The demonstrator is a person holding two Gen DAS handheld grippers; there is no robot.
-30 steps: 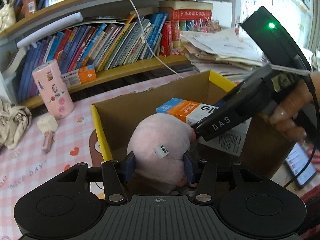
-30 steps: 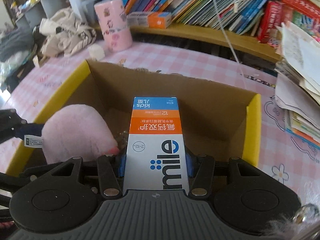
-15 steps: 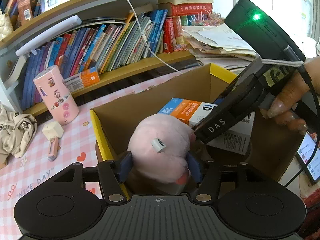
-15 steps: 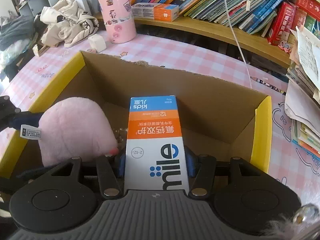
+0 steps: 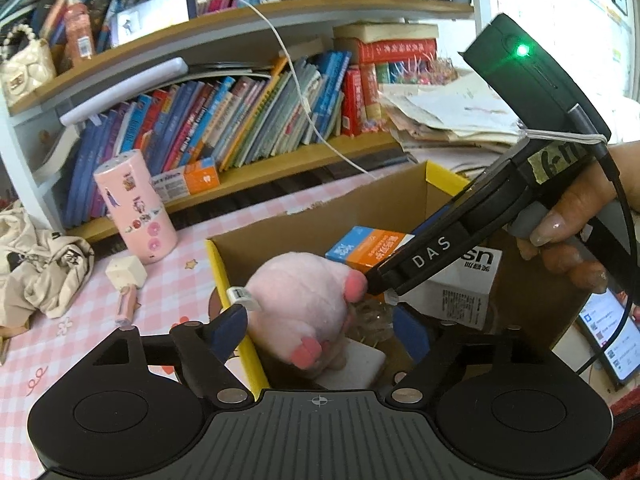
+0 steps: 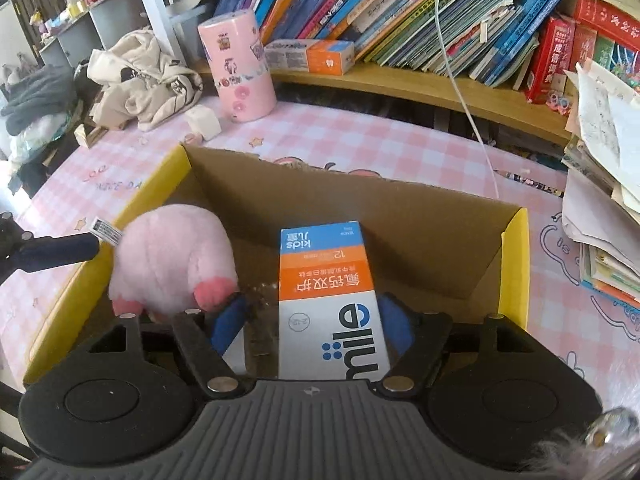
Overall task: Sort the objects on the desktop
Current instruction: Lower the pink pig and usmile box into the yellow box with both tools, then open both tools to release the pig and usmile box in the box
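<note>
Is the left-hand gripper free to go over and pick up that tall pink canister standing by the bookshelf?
Probably yes. The left gripper is opening, its fingers coming off the pink plush toy in the cardboard box. The pink canister stands upright on bare tablecloth beyond the box's yellow edge, nothing blocking it.

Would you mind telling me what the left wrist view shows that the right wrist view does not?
Only the left wrist view shows the person's hand on the right gripper's handle, and a phone beside the box. Only the right wrist view shows the right gripper, jaws opening around the toothpaste box. Both show the pink plush toy in the cardboard box and the pink canister.
</note>
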